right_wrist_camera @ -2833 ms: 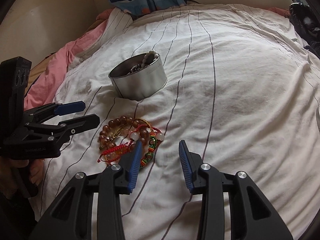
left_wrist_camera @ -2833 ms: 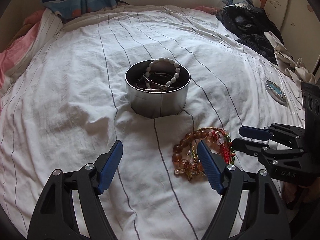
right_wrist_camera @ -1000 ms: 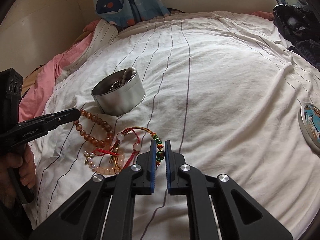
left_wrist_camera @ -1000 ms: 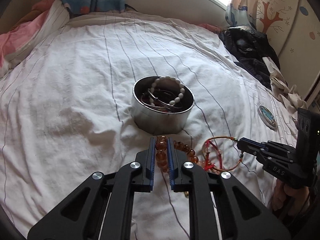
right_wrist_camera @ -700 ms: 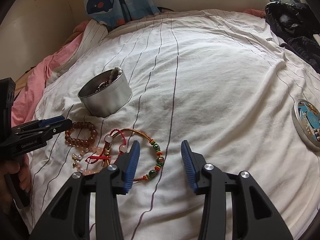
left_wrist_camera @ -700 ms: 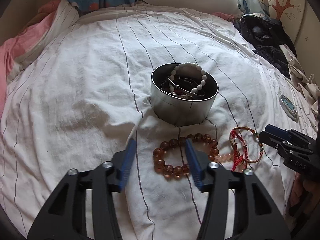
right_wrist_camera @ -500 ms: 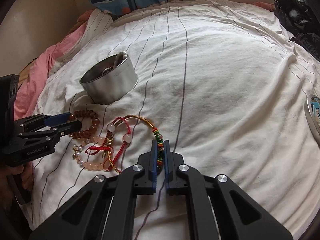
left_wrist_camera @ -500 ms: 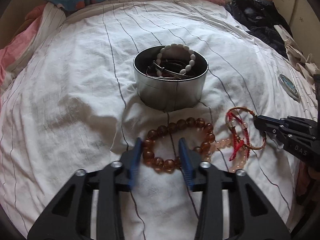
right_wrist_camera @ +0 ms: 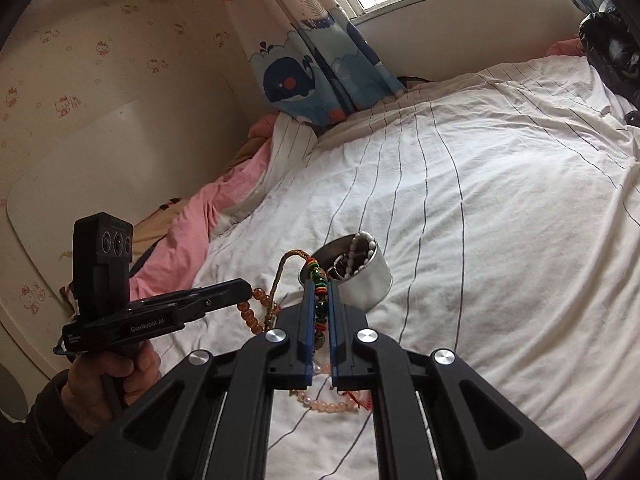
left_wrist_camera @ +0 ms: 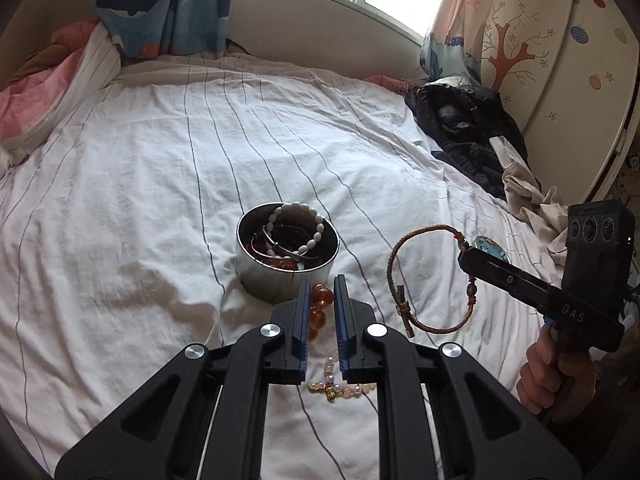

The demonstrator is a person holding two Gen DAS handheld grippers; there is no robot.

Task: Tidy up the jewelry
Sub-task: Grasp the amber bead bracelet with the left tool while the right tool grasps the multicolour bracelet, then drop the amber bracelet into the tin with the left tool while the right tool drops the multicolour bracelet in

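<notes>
amber bead bracelet [left_wrist_camera: 320, 308] clamped in left gripper [left_wrist_camera: 322, 292], just before tin [left_wrist_camera: 286, 258]

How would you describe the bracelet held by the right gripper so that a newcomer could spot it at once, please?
Start at the round silver metal tin on the white striped bedsheet. To its right, the right gripper holds a thin braided red-and-gold cord bracelet as an open loop. Unlike the amber bead bracelet nearby, it is mostly cord.

Amber beads [left_wrist_camera: 320, 305] (white striped sheet [left_wrist_camera: 140, 184])
</notes>
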